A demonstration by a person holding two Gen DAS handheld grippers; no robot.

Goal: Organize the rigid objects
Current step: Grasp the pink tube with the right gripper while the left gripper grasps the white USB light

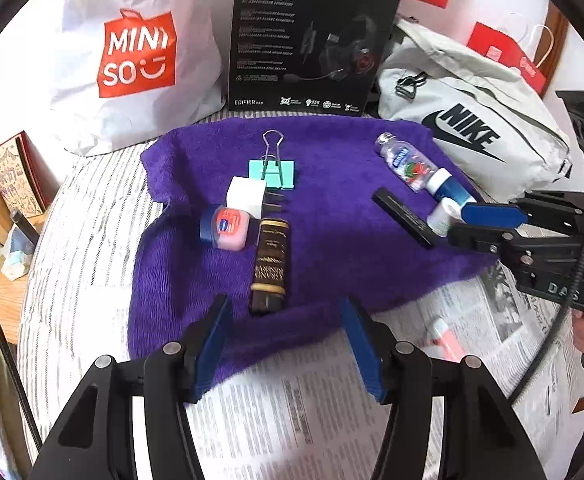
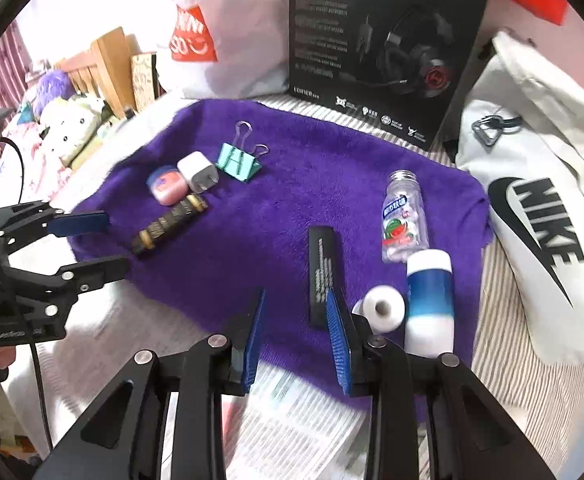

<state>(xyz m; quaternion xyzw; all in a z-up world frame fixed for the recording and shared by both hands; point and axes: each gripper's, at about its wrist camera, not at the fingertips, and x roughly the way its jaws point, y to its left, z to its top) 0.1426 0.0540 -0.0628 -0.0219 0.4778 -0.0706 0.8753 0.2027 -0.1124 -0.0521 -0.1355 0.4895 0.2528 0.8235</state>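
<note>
- purple towel [image 1: 332, 232] covers a striped bed surface [image 1: 83, 208], with newspaper [image 1: 292, 420] under its near edge, and the small rigid objects lie on it in two groups.
- just ahead of the left gripper [image 1: 283, 340], beyond its fingertips, a dark brown tube with gold bands [image 1: 269, 266] lies lengthwise on the towel.
- beyond the tube and slightly left sit a small pink jar with a blue lid [image 1: 224, 227], a white charger plug [image 1: 247, 196] touching it, and a teal binder clip [image 1: 272, 172] with its wire handles raised, just behind the plug.
- the left gripper is empty, its blue-padded fingers spread wide above the towel's near edge.
- ahead of the right gripper [image 2: 296, 336] a flat black bar [image 2: 324, 276] lies on the towel, its near end just beside the right-hand fingertip.
- right of that finger, a small white bottle [image 2: 384, 308] lies on its side with its open mouth facing the camera, next to a blue and white bottle [image 2: 430, 300].
- farther out, a clear candy bottle [image 2: 404, 216] lies with a watermelon label up, its near end by the blue and white bottle's cap.
- the right gripper holds nothing; its fingers are apart, low over the towel.
- behind the towel stand a white miniso bag [image 1: 131, 52] and a black headset box [image 1: 308, 36]; a white nike bag [image 1: 472, 132] slumps to the right, with a red paper bag [image 1: 508, 56] behind it.
- plush toys [image 2: 71, 120] and a wooden rack [image 2: 107, 64] show far left in the right wrist view.
</note>
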